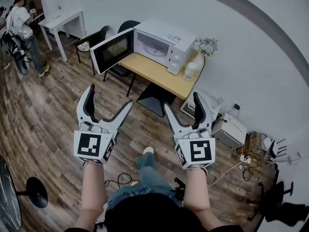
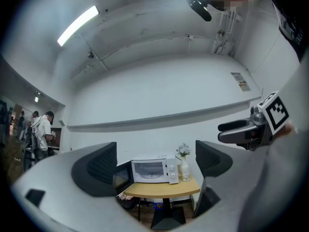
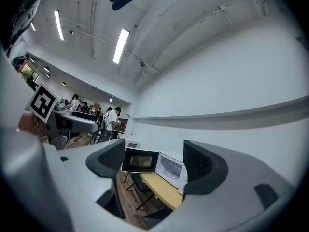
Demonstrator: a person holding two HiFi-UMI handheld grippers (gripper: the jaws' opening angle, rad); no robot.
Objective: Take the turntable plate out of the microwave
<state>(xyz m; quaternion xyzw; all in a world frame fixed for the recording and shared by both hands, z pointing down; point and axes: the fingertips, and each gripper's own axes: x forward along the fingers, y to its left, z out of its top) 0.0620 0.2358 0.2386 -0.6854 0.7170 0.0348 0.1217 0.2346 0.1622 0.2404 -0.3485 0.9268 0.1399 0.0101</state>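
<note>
A white microwave (image 1: 161, 41) stands on a small wooden table (image 1: 157, 74) against the wall, its door (image 1: 112, 50) swung wide open to the left. The glass turntable plate (image 1: 155, 48) lies inside the cavity, seen faintly in the left gripper view too (image 2: 147, 172). Both grippers are held up in the air well short of the table, above the wooden floor. My left gripper (image 1: 109, 97) is open with nothing between its jaws. My right gripper (image 1: 182, 101) is open and empty as well. The microwave (image 2: 152, 170) shows small and distant between the left jaws.
A white vase with flowers (image 1: 193, 67) stands at the table's right end beside the microwave. Black chairs (image 1: 99, 36) sit left of the table, with a white desk (image 1: 63, 19) and a person (image 1: 20, 28) beyond. A white box (image 1: 229, 129) and cables (image 1: 247, 159) lie by the right wall.
</note>
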